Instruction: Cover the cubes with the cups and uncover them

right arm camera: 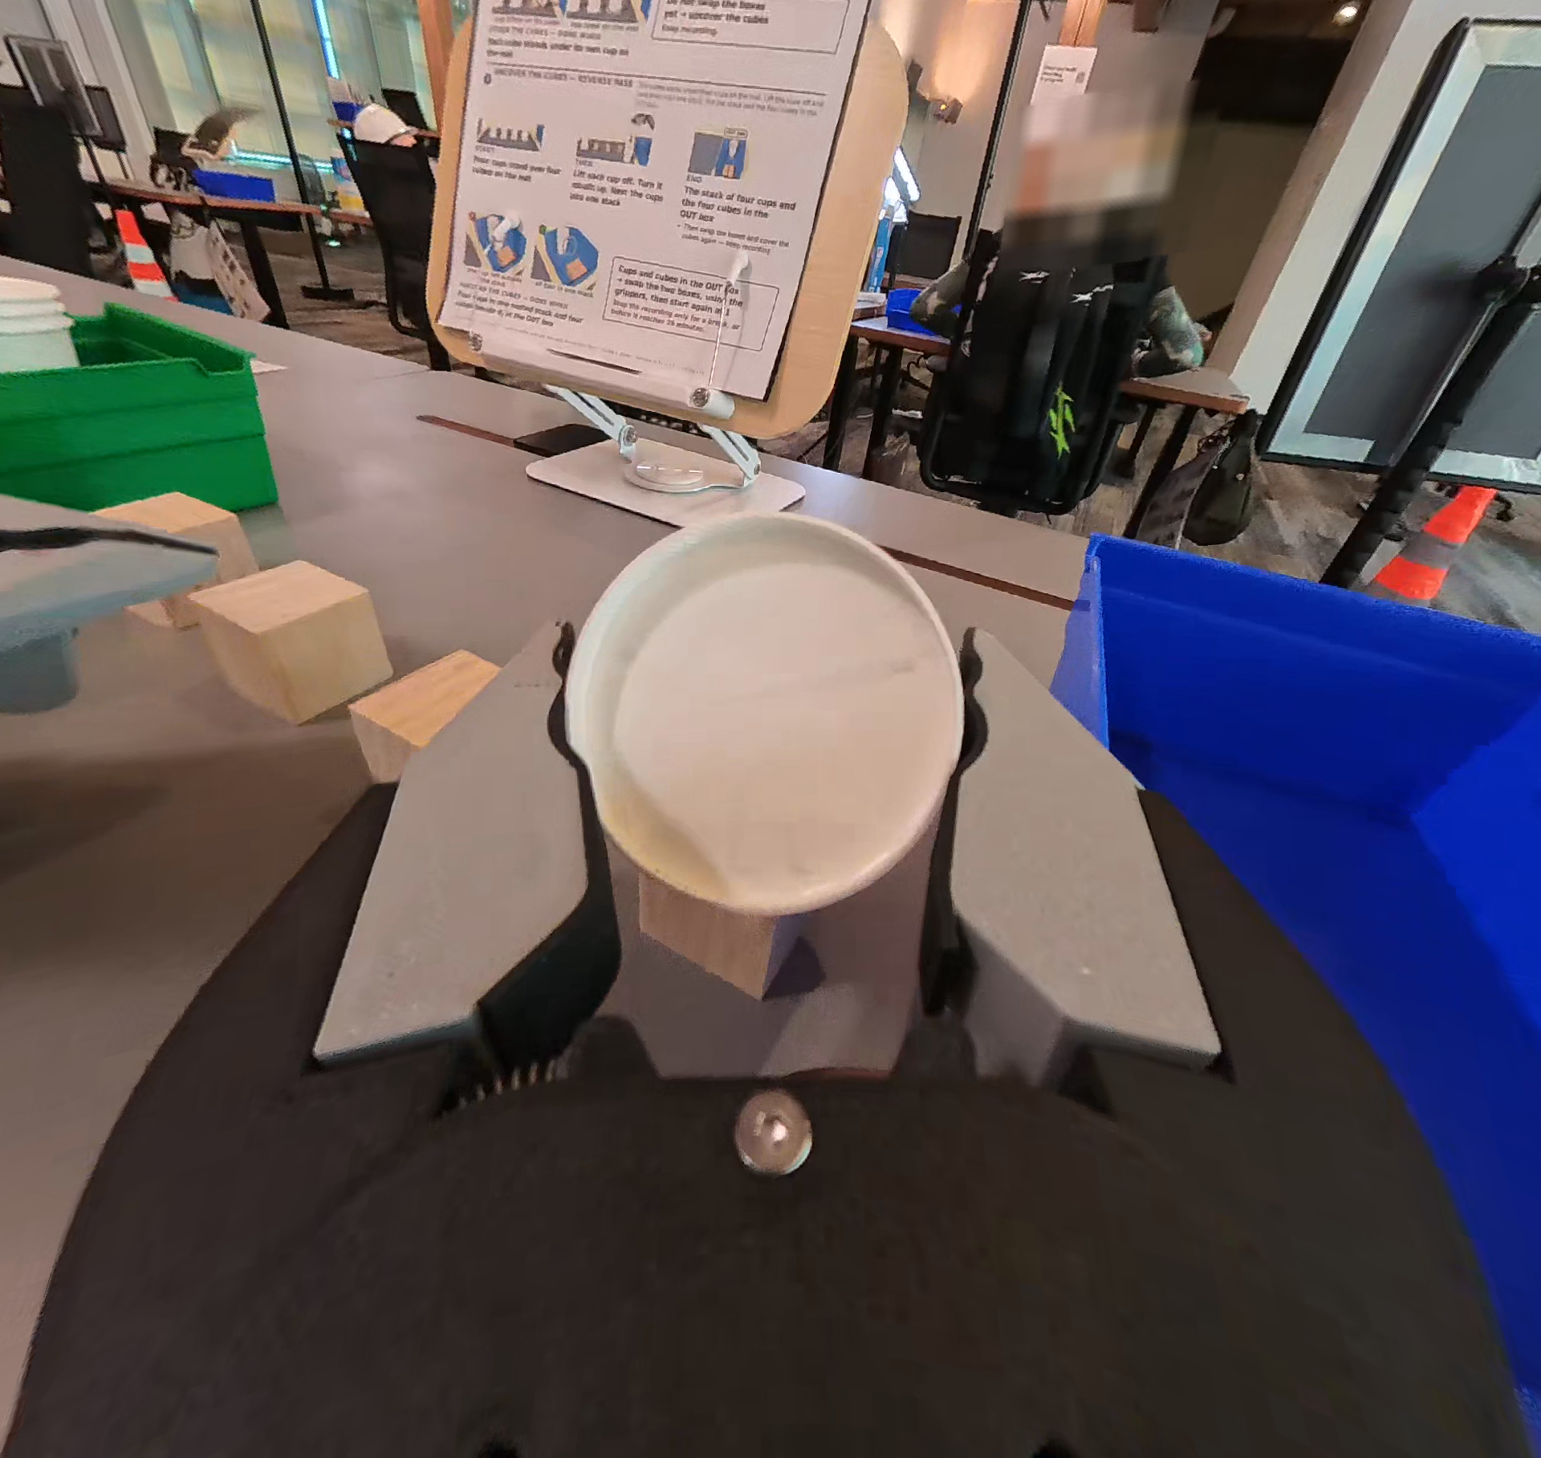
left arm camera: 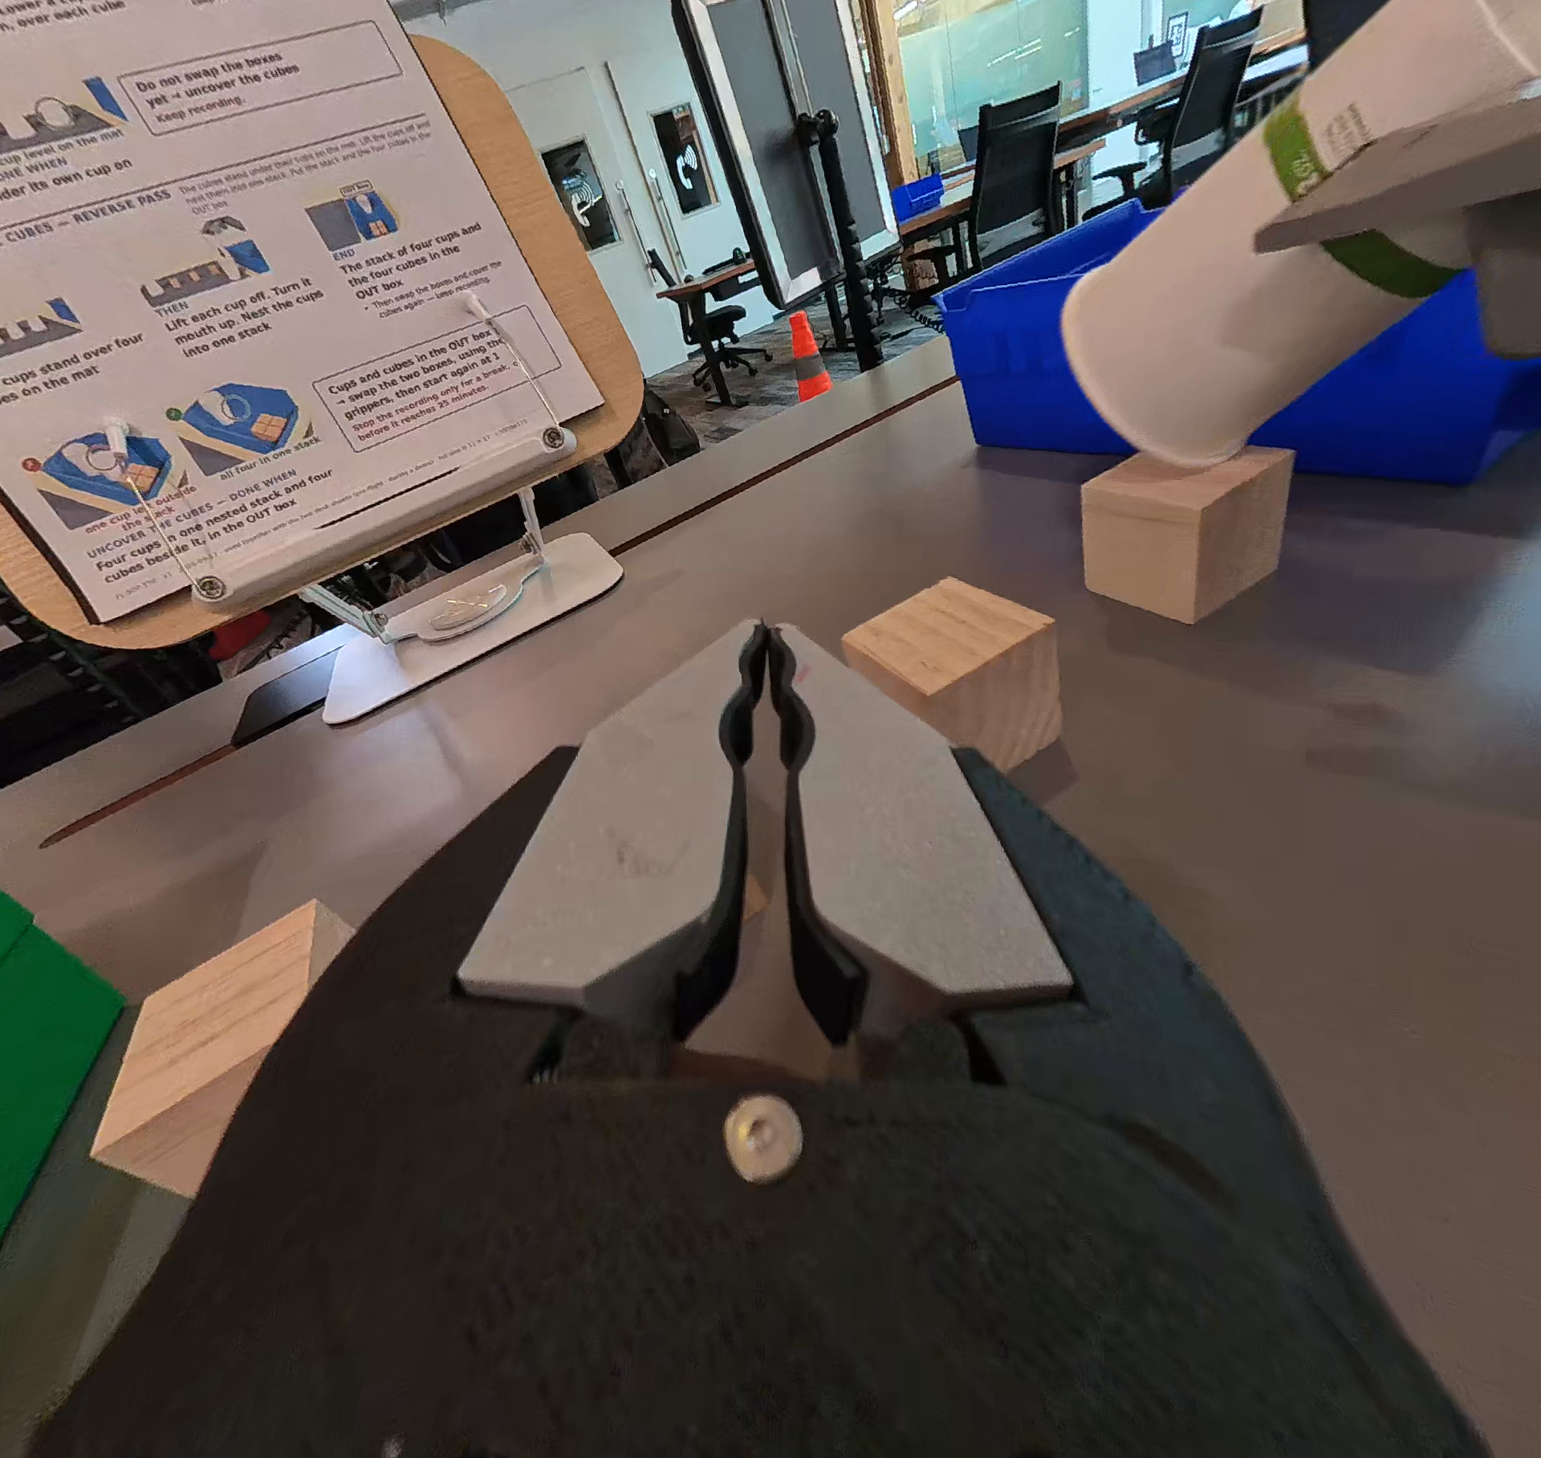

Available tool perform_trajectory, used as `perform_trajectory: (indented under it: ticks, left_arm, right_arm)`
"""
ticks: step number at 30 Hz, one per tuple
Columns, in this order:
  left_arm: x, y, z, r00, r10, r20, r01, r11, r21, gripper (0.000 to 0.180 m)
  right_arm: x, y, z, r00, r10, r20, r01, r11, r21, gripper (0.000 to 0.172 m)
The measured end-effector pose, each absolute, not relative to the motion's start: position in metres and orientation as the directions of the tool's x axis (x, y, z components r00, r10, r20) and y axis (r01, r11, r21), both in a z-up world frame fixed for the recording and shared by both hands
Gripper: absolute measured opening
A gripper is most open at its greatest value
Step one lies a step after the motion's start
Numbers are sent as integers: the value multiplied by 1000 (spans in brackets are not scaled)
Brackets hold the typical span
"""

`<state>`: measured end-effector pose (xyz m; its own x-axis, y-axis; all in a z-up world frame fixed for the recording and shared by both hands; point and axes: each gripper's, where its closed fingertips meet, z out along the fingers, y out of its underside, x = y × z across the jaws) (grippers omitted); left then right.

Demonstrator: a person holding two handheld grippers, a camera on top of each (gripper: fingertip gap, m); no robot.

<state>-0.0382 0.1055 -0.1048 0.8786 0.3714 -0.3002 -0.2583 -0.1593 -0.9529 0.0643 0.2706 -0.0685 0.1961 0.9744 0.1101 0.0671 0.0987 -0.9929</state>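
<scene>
My left gripper [left arm camera: 771, 631] is shut with nothing between its pads, low over the grey table [left arm camera: 1251, 917]. Wooden cubes lie around it: one just to its right [left arm camera: 951, 667] and one at lower left [left arm camera: 208, 1043]. My right gripper [right arm camera: 767, 638] is shut on a white paper cup [right arm camera: 763, 709] with a green band. The cup [left arm camera: 1234, 250] is tilted, open mouth up and to the right, and its lower end touches the top of a third cube [left arm camera: 1184, 534]. That cube shows under the cup [right arm camera: 717, 934]. Two more cubes [right arm camera: 288, 634] [right arm camera: 417, 709] lie to the left.
A blue bin [right arm camera: 1334, 709] stands close on the right, behind the cup [left arm camera: 1026, 384]. A green bin [right arm camera: 133, 417] holding a white container [right arm camera: 29, 325] stands at the left. An instruction sheet on a stand [right arm camera: 650, 167] is at the table's back. Office chairs and cones lie beyond.
</scene>
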Motion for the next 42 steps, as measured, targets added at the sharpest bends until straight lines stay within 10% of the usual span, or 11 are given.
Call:
perform_trajectory:
  ticks: [6,18,26,31,42]
  left_arm:
    - [-41,106,-106,884,369,-285,-240,-165,-957,0]
    - [-40,110,-111,857,364,-365,-301,-222,-927,0]
    - [-51,105,-109,874,400,-277,-217,-188,-958,0]
    - [-53,100,-106,879,416,-235,-185,-157,-970,0]
    - [-30,13,-92,925,380,11,58,-111,-992,7]
  right_arm:
    - [85,261,-47,134,989,65,-62,74,-995,88]
    - [26,281,-120,98,991,89,511,27,-859,91]
    - [14,217,-1,70,979,192,17,191,-981,88]
    - [-17,105,-14,-346,932,110,136,166,-977,107]
    - [-35,79,-74,-385,904,186,46,220,-974,83]
